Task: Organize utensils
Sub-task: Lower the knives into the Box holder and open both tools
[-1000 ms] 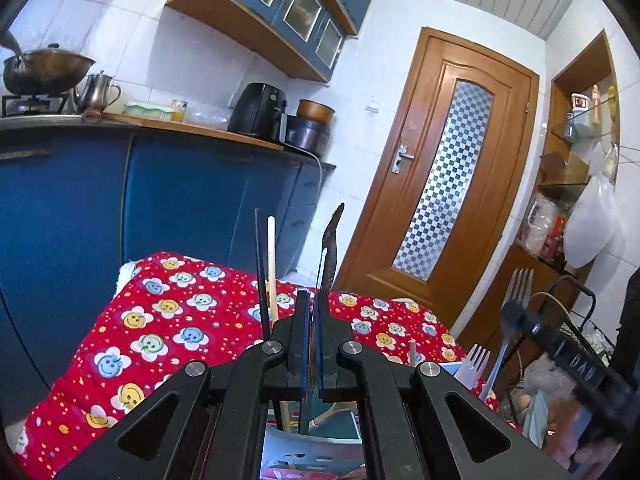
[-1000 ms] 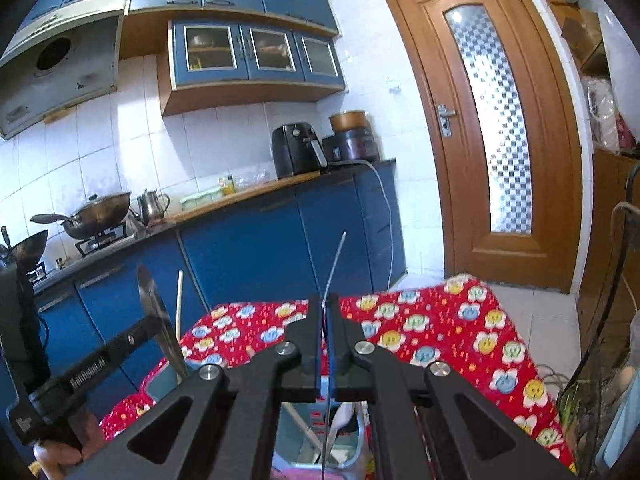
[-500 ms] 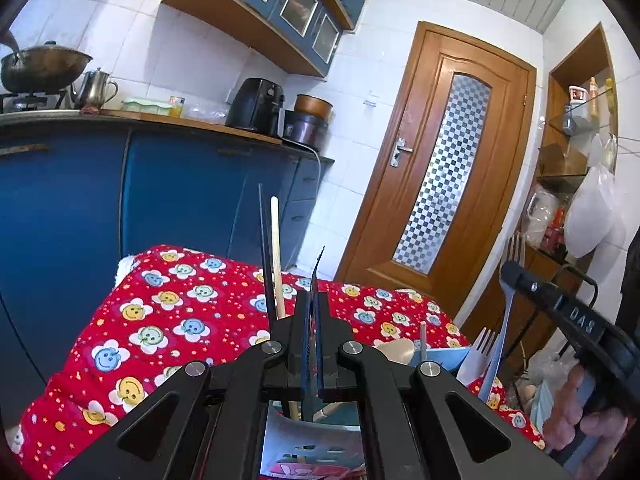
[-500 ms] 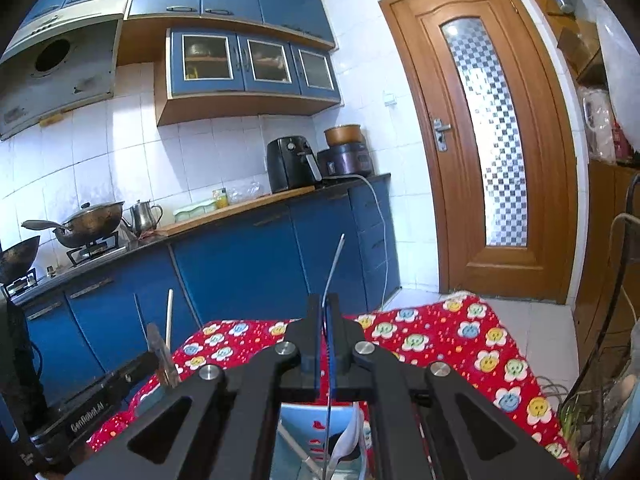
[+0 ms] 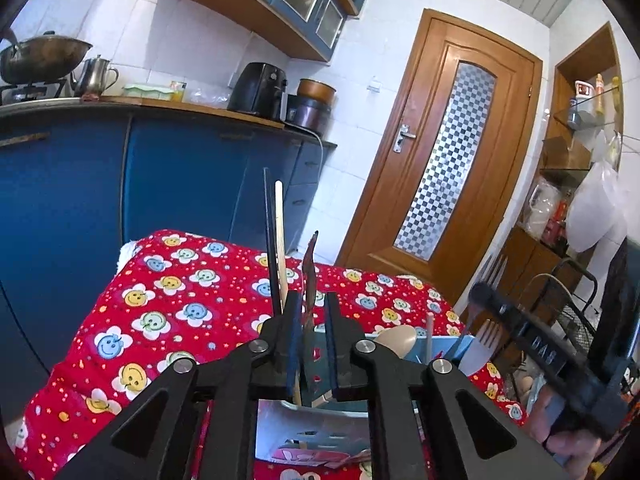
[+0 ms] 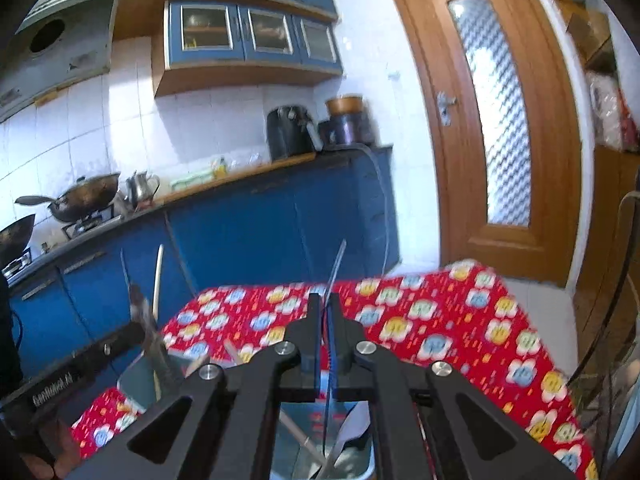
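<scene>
My left gripper (image 5: 311, 312) has opened; a dark rusty knife (image 5: 309, 276) stands loose between its fingers, its handle down in the light blue utensil holder (image 5: 316, 428). A wooden chopstick (image 5: 280, 240) and a black one stand beside it. My right gripper (image 6: 325, 308) is shut on a steel fork (image 6: 335, 276), seen edge-on, over the holder (image 6: 352, 460). In the left wrist view the right gripper (image 5: 478, 294) shows at the right with the fork tines (image 5: 496, 266) up. A wooden spoon (image 5: 396, 340) and a white fork (image 5: 480, 344) stand in the holder.
The holder stands on a table with a red smiley-flower cloth (image 5: 160, 312). Blue kitchen cabinets (image 5: 80, 184) with a wok and kettle lie behind, a wooden door (image 5: 452, 152) to the right, and a wire rack (image 5: 572, 304) at the far right.
My left gripper's jaws have opened and the knife has dropped lower into the holder. My right gripper has lowered the fork toward the holder.
</scene>
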